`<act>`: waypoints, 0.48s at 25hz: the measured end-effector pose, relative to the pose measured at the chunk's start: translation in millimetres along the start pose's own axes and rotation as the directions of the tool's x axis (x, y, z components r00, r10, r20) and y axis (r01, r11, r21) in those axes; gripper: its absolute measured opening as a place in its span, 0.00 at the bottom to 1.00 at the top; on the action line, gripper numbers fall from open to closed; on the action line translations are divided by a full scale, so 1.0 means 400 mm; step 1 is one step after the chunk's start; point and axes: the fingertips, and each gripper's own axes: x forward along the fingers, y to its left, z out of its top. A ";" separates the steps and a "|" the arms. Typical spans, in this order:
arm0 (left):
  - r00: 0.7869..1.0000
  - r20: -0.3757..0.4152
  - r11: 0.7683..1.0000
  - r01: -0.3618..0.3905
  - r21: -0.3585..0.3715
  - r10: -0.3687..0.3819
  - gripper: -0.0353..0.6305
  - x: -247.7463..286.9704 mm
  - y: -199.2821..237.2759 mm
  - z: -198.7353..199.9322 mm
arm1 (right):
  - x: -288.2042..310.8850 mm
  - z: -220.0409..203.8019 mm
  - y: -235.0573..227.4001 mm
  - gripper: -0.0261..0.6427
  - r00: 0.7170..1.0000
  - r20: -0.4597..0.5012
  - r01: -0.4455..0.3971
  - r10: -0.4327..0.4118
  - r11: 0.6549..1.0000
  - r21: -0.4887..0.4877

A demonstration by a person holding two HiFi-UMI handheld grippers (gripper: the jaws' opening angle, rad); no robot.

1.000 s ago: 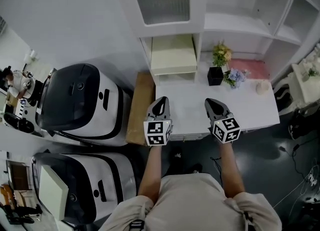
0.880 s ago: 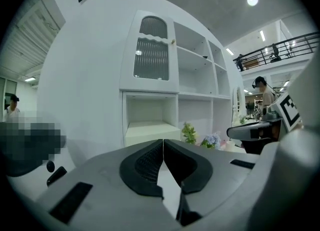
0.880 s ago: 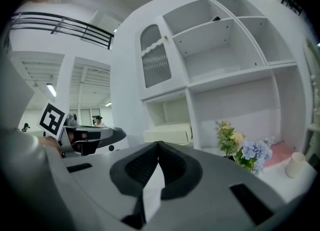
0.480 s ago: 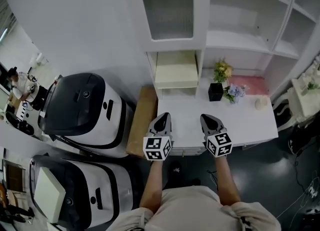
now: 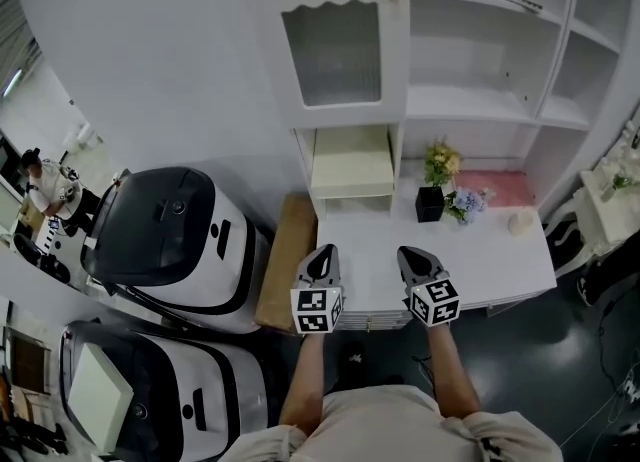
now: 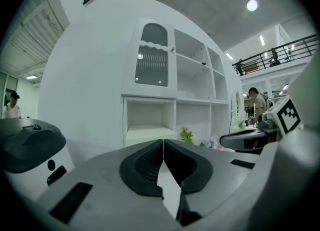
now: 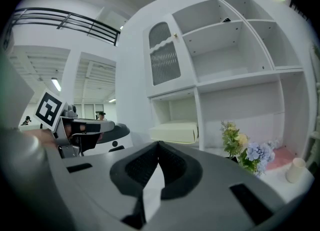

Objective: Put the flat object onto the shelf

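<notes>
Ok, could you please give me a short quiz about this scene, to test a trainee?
1. True or false: the cream box lies inside an open compartment of the white cabinet.
2. Where does the black flower pot stand? A on the desk; B on the top shelf; C on the floor.
3. Fill in: the jaws of the left claw and the right claw are ____.
Key: 1 true; 2 A; 3 shut.

No readable text, label, brand or number shows anywhere.
</notes>
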 end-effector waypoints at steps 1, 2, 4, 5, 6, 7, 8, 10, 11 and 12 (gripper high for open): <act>1.000 -0.003 1.000 0.002 0.005 -0.002 0.07 0.000 -0.002 0.000 | -0.001 0.000 0.000 0.14 1.000 0.000 -0.001 0.001 1.000 0.001; 1.000 -0.006 1.000 0.008 0.010 -0.008 0.07 0.000 -0.006 -0.001 | -0.004 -0.001 0.000 0.14 1.000 0.000 -0.002 0.002 1.000 0.005; 1.000 -0.010 1.000 0.027 0.012 -0.027 0.07 -0.001 -0.018 -0.007 | -0.010 -0.005 0.000 0.14 1.000 0.003 -0.006 0.006 1.000 0.019; 0.999 -0.011 0.999 0.031 0.012 -0.031 0.07 -0.003 -0.023 -0.009 | -0.014 -0.007 0.001 0.14 1.000 0.006 -0.009 0.009 1.000 0.028; 0.999 -0.009 0.999 0.030 0.013 -0.030 0.07 -0.006 -0.025 -0.010 | -0.016 -0.009 0.001 0.14 1.000 0.009 -0.010 0.010 0.999 0.036; 1.000 -0.008 1.000 0.028 0.015 -0.027 0.07 -0.008 -0.025 -0.010 | -0.017 -0.011 0.001 0.14 1.000 0.011 -0.009 0.009 0.999 0.041; 1.000 -0.008 1.000 0.025 0.016 -0.025 0.07 -0.009 -0.025 -0.011 | -0.017 -0.012 0.000 0.14 1.000 0.012 -0.007 0.007 0.999 0.044; 1.000 -0.010 1.000 0.023 0.015 -0.023 0.07 -0.009 -0.026 -0.014 | -0.016 -0.013 -0.003 0.14 1.000 0.013 -0.002 0.001 0.999 0.048; 1.000 -0.013 1.000 0.024 0.013 -0.024 0.07 -0.008 -0.026 -0.016 | -0.016 -0.014 -0.005 0.14 1.000 0.013 0.001 -0.001 0.999 0.049; 1.000 -0.017 1.000 0.025 0.011 -0.025 0.07 -0.008 -0.028 -0.020 | -0.017 -0.016 -0.005 0.14 1.000 0.012 0.002 -0.003 0.999 0.050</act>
